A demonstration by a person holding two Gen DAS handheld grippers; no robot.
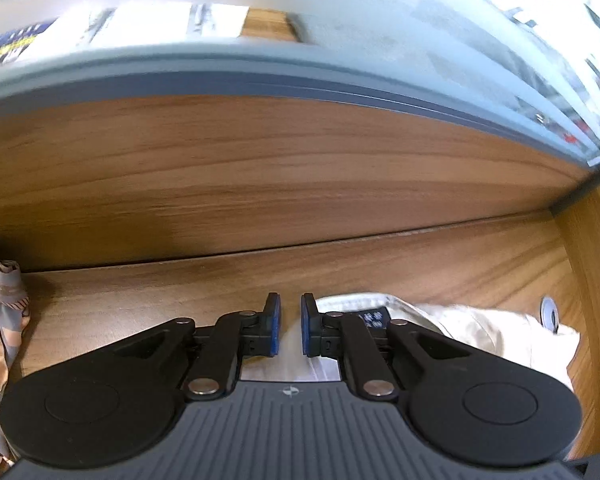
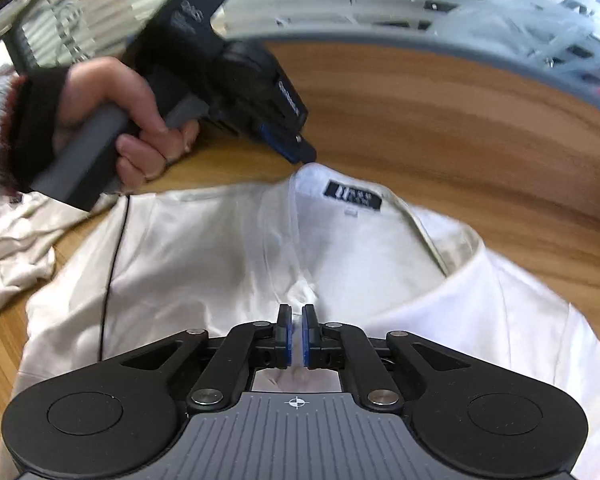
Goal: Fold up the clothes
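Note:
A cream-white shirt [image 2: 204, 256] lies spread on the wooden table [image 2: 440, 140], collar with a dark label [image 2: 353, 196] at the far side. My right gripper [image 2: 297, 330] hovers low over the shirt's front placket with its jaws nearly closed and nothing clearly pinched between them. My left gripper [image 2: 300, 152], held by a hand, has its tips just above the collar's far edge. In the left wrist view the left gripper [image 1: 290, 320] has a narrow gap between its pads, with the shirt collar [image 1: 380, 308] under and right of it.
A patterned pinkish-grey garment [image 1: 0, 320] lies at the left edge of the left wrist view. A wooden partition with a grey rim [image 1: 300, 80] and frosted glass rises behind the table. A round metal grommet [image 1: 550, 314] sits in the table at the right.

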